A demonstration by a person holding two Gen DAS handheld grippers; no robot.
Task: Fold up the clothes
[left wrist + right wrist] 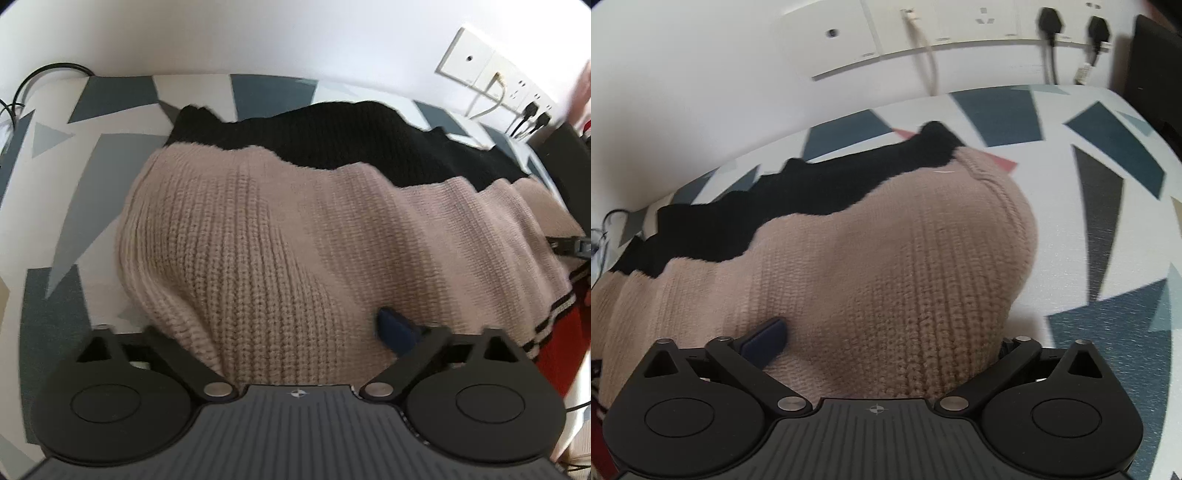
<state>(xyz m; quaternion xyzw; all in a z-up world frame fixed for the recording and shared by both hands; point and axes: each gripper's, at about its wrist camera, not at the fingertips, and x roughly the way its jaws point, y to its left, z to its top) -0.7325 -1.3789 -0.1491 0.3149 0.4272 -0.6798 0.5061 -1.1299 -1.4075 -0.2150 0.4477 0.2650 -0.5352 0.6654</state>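
Note:
A knitted sweater (pixel 280 229), beige with a black band along its far edge, lies bunched on the patterned cloth. My left gripper (pixel 277 328) straddles its near left fold. The blue right pad (pixel 391 328) lies against the knit, and the fabric drapes over the left finger and hides it. The jaws stand wide. In the right wrist view the same sweater (pixel 886 258) bulges between the jaws of my right gripper (pixel 886 338). Its blue left pad (pixel 768 336) rests on the knit. The right finger is mostly hidden behind the fold.
A white cloth with grey and blue triangles (pixel 1108 221) covers the surface. Wall sockets with plugs and cables (pixel 1049 22) line the white wall behind. A red garment with striped trim (pixel 554 343) lies at the right. A black cable (pixel 37 77) loops at the far left.

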